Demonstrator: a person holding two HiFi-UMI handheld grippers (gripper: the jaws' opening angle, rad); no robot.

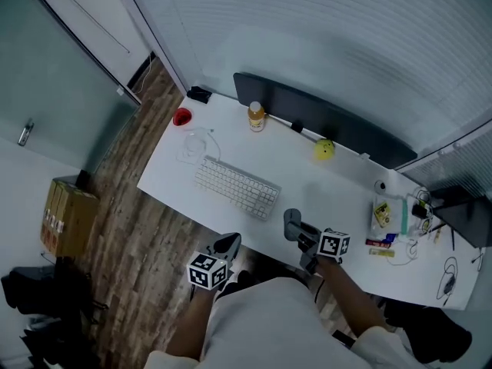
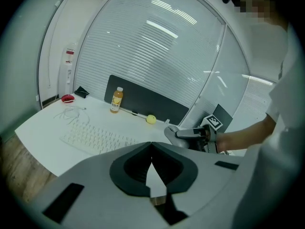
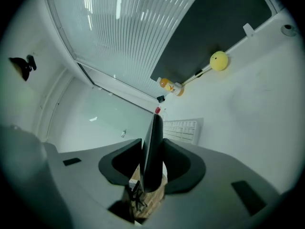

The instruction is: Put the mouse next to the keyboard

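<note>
The carrying step is in hand: the right claw has its jaws partly closed on the mouse, a slim dark-grey body that stands edge-on between the pads in the right gripper view. The mouse sits at the near edge of the worktop, just off the right end of the keyboard; whether it already rests on the surface or hangs just above it, I cannot tell. The left claw hangs off the worktop's front edge, its tips touching and nothing between them. The next move, as I judge it, calls for settling the mouse flat on the bare white surface beside the keyboard's right end, clear of the edge, before the jaws open. Counted: one mouse, one keyboard, two claws, one orange bottle, one yellow ball, one small red object, and a cluster of small items at the far right, too small to count.
</note>
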